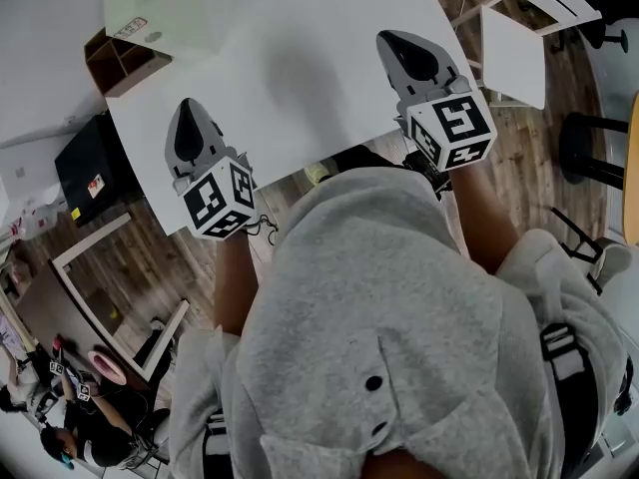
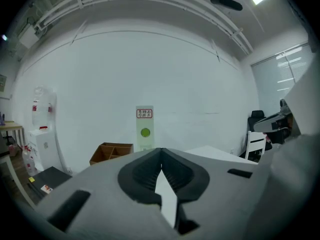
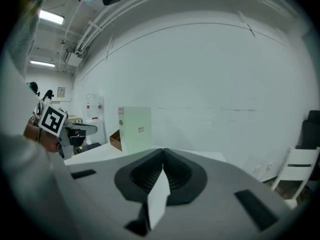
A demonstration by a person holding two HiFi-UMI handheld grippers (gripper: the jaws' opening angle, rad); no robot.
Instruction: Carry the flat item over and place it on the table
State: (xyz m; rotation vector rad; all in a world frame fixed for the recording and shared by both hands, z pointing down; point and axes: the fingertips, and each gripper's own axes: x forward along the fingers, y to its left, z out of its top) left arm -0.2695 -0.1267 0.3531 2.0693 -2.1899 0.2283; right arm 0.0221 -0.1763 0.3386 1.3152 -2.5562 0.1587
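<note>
The flat item (image 1: pixel 300 78), a large white board, lies roughly level in front of the person, its broad face up. Its near edge, the longest one in sight, runs across the head view from 8 o'clock up to 2 o'clock. The far side passes out of the top of the frame, so its full length cannot be read. The left claw (image 1: pixel 188 104) grips that near edge towards its 8 o'clock end and the right claw (image 1: pixel 385 36) grips it towards the 2 o'clock end. Each claw is pinched narrow on the board: in both gripper views the dark pads meet at their tips, with a thin white sliver of the board wedged between them. Both claws point towards about 11 o'clock, nearly level with a slight dip, marker cubes turned up to the camera. The right claw is held farther forward than the left. Bare forearms reach out from a grey hoodie (image 1: pixel 399 317), the left (image 1: pixel 235 287) straighter, the right (image 1: pixel 481 223) angled inward. A wooden organizer (image 1: pixel 120 63) sits just off the board's left corner at 10 o'clock (a pale green box (image 2: pixel 144 129) stands beside it). A white chair (image 1: pixel 514 53) stands at 2 o'clock on the wood floor (image 1: pixel 130 267). Whether anything supports the board from below cannot be told.
</note>
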